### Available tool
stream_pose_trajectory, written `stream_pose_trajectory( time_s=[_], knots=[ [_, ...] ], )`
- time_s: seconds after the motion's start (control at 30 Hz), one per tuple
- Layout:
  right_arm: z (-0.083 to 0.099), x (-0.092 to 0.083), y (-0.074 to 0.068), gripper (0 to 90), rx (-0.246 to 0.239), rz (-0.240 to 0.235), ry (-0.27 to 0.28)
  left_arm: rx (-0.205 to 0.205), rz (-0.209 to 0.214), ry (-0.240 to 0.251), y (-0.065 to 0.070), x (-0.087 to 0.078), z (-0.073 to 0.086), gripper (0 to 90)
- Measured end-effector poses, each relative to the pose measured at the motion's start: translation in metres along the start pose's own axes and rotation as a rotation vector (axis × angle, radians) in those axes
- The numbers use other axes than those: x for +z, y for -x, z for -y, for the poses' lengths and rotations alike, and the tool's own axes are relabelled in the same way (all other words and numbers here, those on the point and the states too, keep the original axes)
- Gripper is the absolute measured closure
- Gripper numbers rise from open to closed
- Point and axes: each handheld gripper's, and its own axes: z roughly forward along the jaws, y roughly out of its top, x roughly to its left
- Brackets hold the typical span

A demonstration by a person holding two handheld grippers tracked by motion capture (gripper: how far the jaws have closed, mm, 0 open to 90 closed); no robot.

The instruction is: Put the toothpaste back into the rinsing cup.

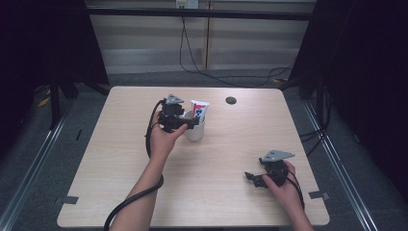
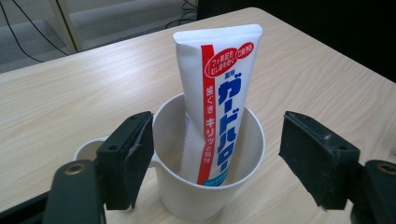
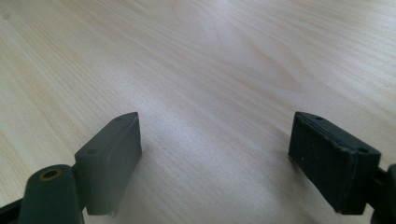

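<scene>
- Light wood-grain table (image 1: 216,159) carries the whole setup, with dark curtains at both sides and cables trailing across the grey floor behind.
- Left gripper (image 2: 217,158): I read its jaws as spread well apart, one on each side of the white cup (image 2: 210,186), neither pad pressing on the wall. Nothing is gripped.
- Toothpaste tube (image 2: 217,93): it stands inside the cup, cap end down, crimped end up, leaning back against the far rim. My judgement is that the cup serves as a holder keeping the tube upright, and that the wide jaws mark a tube left free to stand by itself.
- Cup position: left of the table's centre in the high view (image 1: 195,131), handle toward the left jaw.
- Left hand (image 1: 163,139): forearm reaches forward from the near edge, gripper held just above and on the near side of the cup, pointed slightly downward.
- Right gripper (image 3: 215,154): jaws wide, bare tabletop between them, nothing held.
- Right hand (image 1: 284,183): parked low near the front right corner, well apart from the cup, gripper aimed leftward.
</scene>
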Motion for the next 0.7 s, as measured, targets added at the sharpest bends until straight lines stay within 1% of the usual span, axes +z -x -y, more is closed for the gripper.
stream_pose_trajectory(
  time_s=[0.17, 0.27, 0.37, 0.53, 0.6, 0.7],
  knots=[
    [0.0000, 0.0000, 0.0000, 16.8, 0.000, 0.000, 0.000, 0.005, 0.010, -0.009, -0.0008, -0.0014, 0.0006, 21.0],
    [0.0000, 0.0000, 0.0000, 16.8, 0.000, 0.000, 0.000, -0.001, 0.009, -0.007, -0.0007, -0.0012, 0.0020, 19.0],
    [0.0000, 0.0000, 0.0000, 16.8, 0.000, 0.000, 0.000, 0.006, 0.006, -0.010, -0.0015, -0.0022, 0.0027, 18.5],
    [0.0000, 0.0000, 0.0001, 16.8, 0.000, 0.000, 0.000, -0.006, 0.007, -0.006, -0.0022, -0.0046, 0.0049, 17.9],
    [0.0000, 0.0001, 0.0001, 16.8, -0.001, 0.000, 0.001, -0.001, 0.011, -0.010, -0.0029, -0.0056, 0.0049, 17.5],
    [0.0000, 0.0001, 0.0001, 16.8, -0.001, 0.000, 0.001, 0.003, 0.005, -0.014, -0.0029, -0.0067, 0.0048, 16.8]
  ],
)
